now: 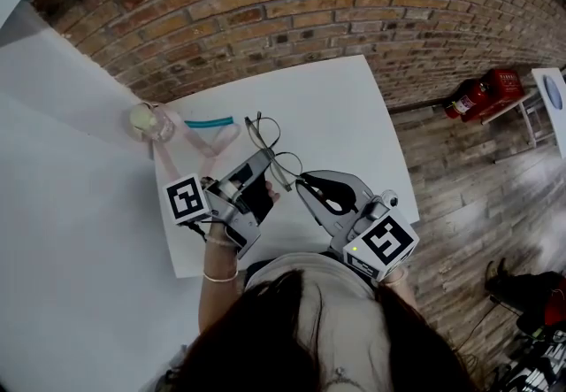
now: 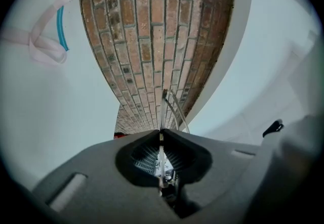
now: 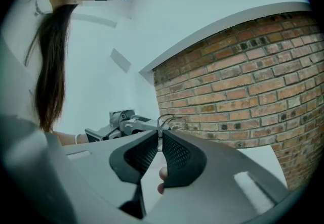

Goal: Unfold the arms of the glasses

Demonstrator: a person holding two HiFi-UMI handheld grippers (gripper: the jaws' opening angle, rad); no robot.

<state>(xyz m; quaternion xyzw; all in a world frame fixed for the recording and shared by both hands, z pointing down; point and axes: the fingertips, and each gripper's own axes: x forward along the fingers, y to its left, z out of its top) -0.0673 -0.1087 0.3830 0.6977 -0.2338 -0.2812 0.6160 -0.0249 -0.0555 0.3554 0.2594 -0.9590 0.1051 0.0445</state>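
The thin wire-framed glasses (image 1: 265, 130) hang above the white table (image 1: 354, 107), held from both sides. My left gripper (image 1: 264, 156) is shut on one part of the frame. In the left gripper view a thin wire of the glasses (image 2: 170, 106) runs up out of the closed jaws of the left gripper (image 2: 161, 134). My right gripper (image 1: 300, 180) is shut on the glasses from the near right. In the right gripper view the glasses (image 3: 170, 121) stick out just past the tips of the right gripper (image 3: 160, 135). Which part each gripper holds is too fine to tell.
A pink strap (image 1: 205, 141) with a teal piece (image 1: 210, 123) lies at the table's far left beside a small clear jar (image 1: 149, 120). A brick wall (image 1: 292, 1) stands behind the table. A red fire extinguisher (image 1: 482, 94) lies on the wooden floor at right.
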